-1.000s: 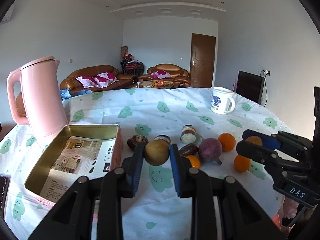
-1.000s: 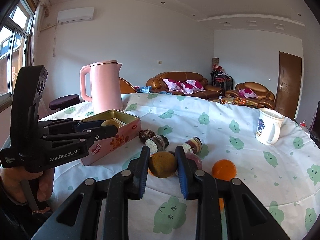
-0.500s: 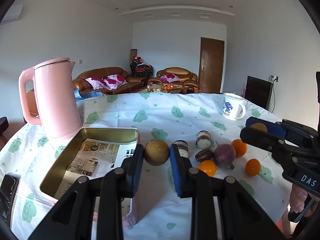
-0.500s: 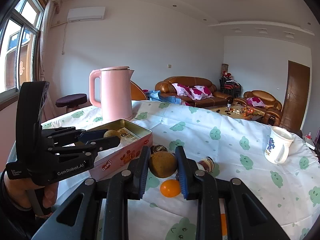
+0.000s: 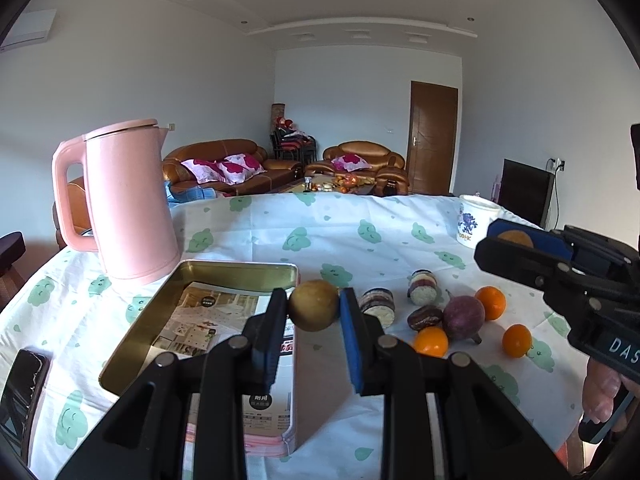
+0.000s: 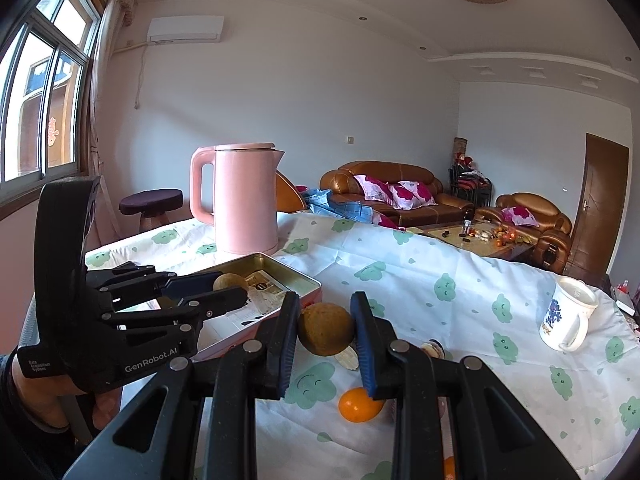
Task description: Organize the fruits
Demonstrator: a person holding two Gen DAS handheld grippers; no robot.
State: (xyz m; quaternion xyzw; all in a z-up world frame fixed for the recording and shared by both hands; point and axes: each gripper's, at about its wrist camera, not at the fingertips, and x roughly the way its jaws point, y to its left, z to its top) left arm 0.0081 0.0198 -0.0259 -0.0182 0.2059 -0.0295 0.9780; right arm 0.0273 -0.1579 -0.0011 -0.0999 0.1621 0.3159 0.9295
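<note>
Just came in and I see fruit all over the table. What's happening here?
A person is sorting fruit with two hand-held grippers. The left gripper is clamped on a round yellow-brown fruit, held above the right edge of the open gold-lined metal tin. The right gripper grips a second round brown fruit above the cloud-print tablecloth. Small oranges, a purple passion fruit and other pieces remain on the cloth beside the tall pink kettle.

Each camera sits just behind its own tool, looking forward and slightly down across the desk point(image 5: 256, 236) toward the sofas point(image 5: 224, 168). The left view faces the tin point(image 5: 236, 276) closely; the right looks from farther right. Both share tin, kettle point(image 6: 244, 200), mug point(image 6: 568, 320).
</note>
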